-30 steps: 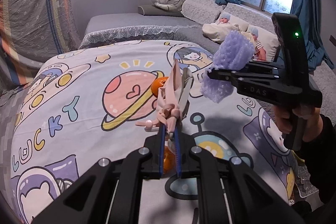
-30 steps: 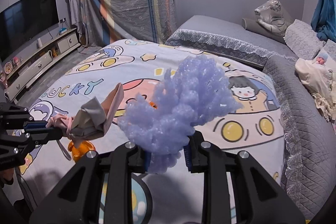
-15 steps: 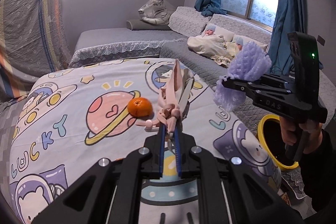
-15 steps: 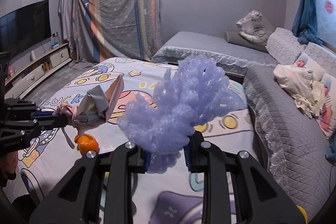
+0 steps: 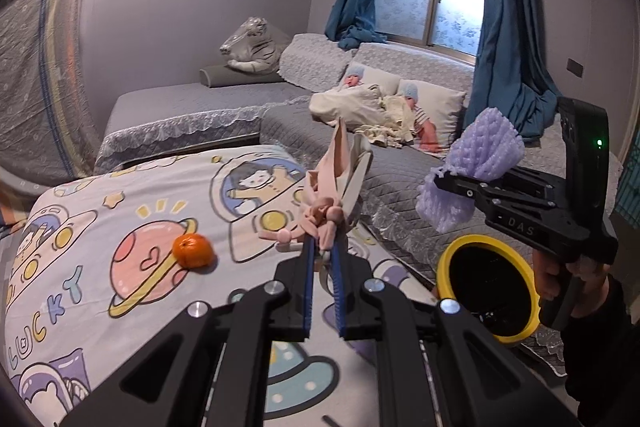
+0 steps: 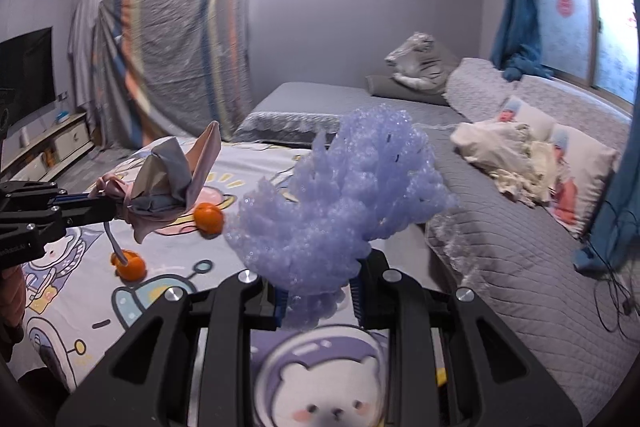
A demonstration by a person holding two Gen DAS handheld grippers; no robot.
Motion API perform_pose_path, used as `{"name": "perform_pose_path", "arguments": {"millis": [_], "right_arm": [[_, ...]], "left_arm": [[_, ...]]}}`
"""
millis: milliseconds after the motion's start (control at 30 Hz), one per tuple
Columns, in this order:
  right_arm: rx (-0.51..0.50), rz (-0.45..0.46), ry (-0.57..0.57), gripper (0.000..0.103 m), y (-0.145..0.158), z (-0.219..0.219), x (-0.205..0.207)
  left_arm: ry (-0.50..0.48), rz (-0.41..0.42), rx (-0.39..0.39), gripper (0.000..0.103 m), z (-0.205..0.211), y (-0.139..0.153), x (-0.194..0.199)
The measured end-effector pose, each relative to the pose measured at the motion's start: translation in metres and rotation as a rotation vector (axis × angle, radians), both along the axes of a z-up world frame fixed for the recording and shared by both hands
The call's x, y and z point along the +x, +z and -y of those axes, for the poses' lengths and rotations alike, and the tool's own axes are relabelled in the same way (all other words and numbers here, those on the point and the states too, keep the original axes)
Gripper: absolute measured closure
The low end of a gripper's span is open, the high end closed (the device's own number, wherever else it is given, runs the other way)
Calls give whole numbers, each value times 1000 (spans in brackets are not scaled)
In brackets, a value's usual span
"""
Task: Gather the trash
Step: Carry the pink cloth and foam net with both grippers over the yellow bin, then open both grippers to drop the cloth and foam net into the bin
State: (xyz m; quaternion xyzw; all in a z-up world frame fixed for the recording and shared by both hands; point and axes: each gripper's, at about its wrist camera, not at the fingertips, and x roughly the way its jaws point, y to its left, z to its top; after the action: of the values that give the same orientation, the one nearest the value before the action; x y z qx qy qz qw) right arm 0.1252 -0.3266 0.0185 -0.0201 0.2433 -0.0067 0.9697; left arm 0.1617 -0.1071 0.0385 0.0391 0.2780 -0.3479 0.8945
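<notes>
My left gripper point(image 5: 322, 247) is shut on a crumpled pink and grey wrapper point(image 5: 340, 179) and holds it above the cartoon bedspread point(image 5: 100, 227). The wrapper also shows at the left of the right wrist view point(image 6: 168, 179). My right gripper point(image 6: 316, 291) is shut on a wad of purple foam netting point(image 6: 344, 195), which also shows in the left wrist view point(image 5: 476, 167), above and left of a yellow-rimmed black bin point(image 5: 488, 287) at the bed's right side. Two oranges point(image 6: 208, 219) point(image 6: 130, 267) lie on the bedspread.
A grey quilted sofa point(image 5: 400, 167) runs along the right with baby-print pillows point(image 5: 420, 107) and a crumpled cloth. A tiger plush point(image 5: 252, 47) lies at the back. A TV and low cabinet point(image 6: 36, 147) stand far left. Cables point(image 6: 612, 291) trail over the sofa.
Both grippers have swung right with their loads, toward the bed's edge. The yellow bin has come fully into the left wrist view, and the oranges have drifted left.
</notes>
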Motion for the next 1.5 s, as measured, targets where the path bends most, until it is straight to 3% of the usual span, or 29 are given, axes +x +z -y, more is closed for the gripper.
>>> {"name": "perform_pose_path", "arguments": {"millis": [400, 767, 1167, 1500], "right_arm": [[27, 20, -191, 79, -4, 73, -59], [60, -22, -319, 79, -25, 119, -102], [94, -115, -397, 78, -58, 145, -130], [122, -217, -434, 77, -84, 160, -131]], "left_arm": [[-155, 26, 9, 95, 84, 12, -24], [-275, 36, 51, 95, 153, 4, -42], [-357, 28, 108, 95, 219, -23, -60], [-408, -52, 166, 95, 264, -64, -60]]}}
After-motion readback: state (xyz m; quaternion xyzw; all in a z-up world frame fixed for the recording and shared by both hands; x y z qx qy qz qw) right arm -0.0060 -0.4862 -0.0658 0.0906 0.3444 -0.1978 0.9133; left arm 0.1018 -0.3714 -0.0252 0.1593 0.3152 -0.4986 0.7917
